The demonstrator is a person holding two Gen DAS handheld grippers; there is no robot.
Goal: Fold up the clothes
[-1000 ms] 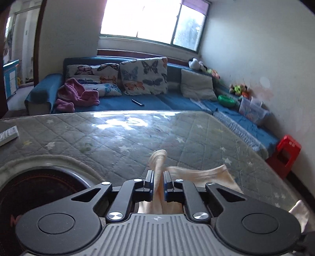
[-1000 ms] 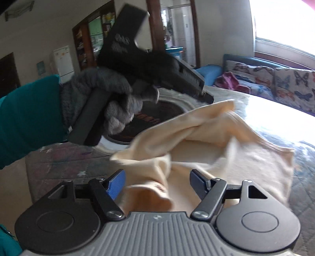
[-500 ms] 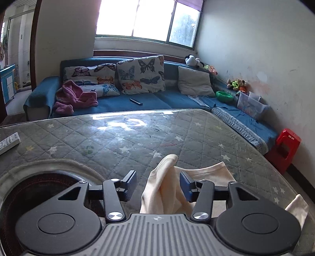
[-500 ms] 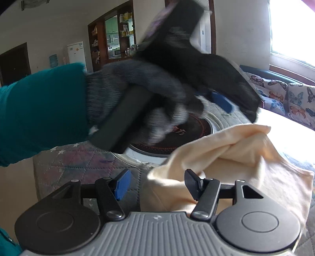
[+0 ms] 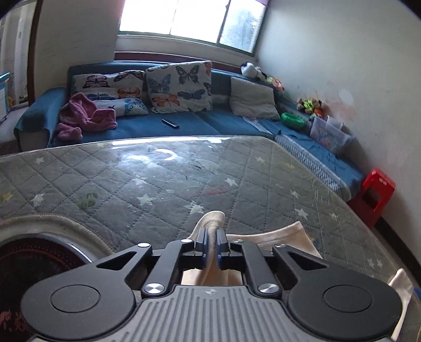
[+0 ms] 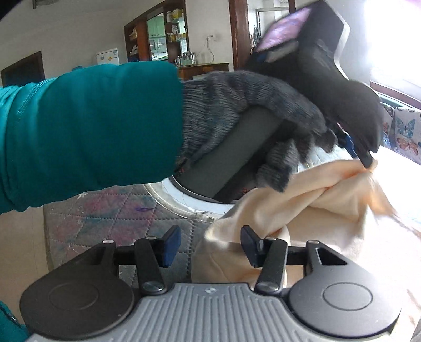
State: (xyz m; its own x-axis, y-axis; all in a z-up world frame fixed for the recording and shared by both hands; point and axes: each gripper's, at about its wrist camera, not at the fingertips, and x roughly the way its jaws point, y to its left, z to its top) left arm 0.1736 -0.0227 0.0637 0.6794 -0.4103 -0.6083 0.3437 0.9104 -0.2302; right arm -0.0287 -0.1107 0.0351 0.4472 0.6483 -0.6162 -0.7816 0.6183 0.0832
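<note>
While pinched between left fingers point(image 5: 202, 246), cloth point(image 5: 276, 236) hangs.

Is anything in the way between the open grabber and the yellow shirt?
Nothing visible is. The right gripper has been closing its jaws, and a fold of the cream garment already pokes into the gap beside one pad. The left gripper is already clamped on another fold.

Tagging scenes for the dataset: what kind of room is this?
Most likely a home living room: a blue sofa with butterfly cushions under a window, and a fridge in the room beyond. The folding surface is a quilted mat.
</note>
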